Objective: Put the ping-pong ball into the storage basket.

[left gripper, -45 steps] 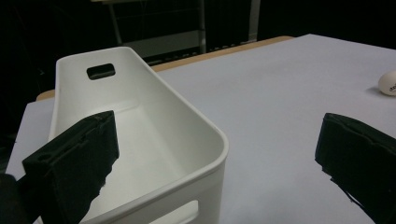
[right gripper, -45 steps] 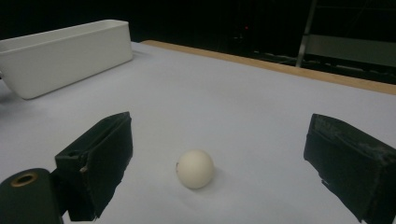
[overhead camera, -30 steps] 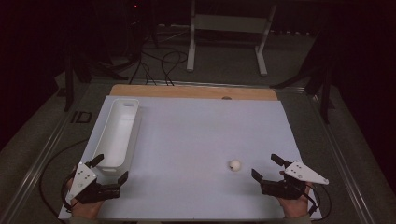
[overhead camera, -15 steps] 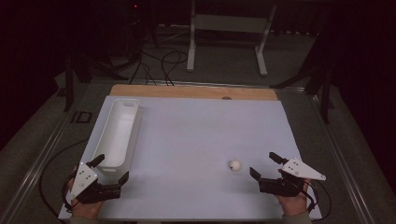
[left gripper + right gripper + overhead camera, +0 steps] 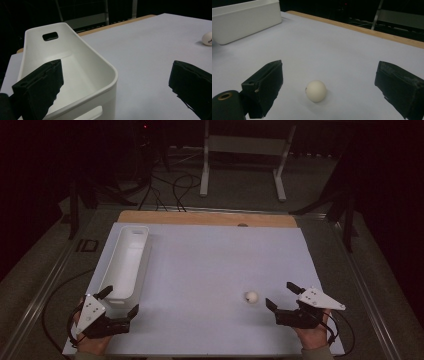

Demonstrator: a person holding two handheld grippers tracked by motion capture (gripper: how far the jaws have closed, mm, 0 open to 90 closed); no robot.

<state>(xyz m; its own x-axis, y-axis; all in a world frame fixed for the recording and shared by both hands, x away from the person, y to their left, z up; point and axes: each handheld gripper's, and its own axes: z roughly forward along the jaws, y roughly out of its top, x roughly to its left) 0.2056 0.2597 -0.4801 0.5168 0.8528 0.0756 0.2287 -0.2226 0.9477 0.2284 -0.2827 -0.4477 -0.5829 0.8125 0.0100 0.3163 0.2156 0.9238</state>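
White ping-pong ball [image 5: 251, 296] at rest on the pale table sheet [image 5: 210, 270], right of centre and near your edge. Compared with the frame one second ago, your right gripper [image 5: 283, 297] has shifted slightly leftward, toward the ball, and its forward jaw tip now lies closer to it; the ball itself has not moved. Your left gripper [image 5: 119, 301] holds nearly the same station at the near-left corner, as before, and the white bin [image 5: 126, 262] is unmoved.

In the right gripper view the ball [image 5: 316, 91] sits between your two black jaws, which stand wide apart; neither pad touches it, and bare sheet shows on both sides of it. In the left gripper view your jaws likewise stand wide apart and hold nothing: one overlaps the bin's near end wall [image 5: 105, 82], the other hangs over open sheet, and the ball [image 5: 207, 38] appears well off at the right margin.

Edges: the bin lies lengthwise along the left side of the sheet, its near end just ahead of your left gripper. A wooden strip [image 5: 210, 219] of tabletop borders the far edge. Your right gripper rests near the sheet's near-right corner. Between bin and ball the sheet is broad, flat and unobstructed, and it stays so up to the far edge.
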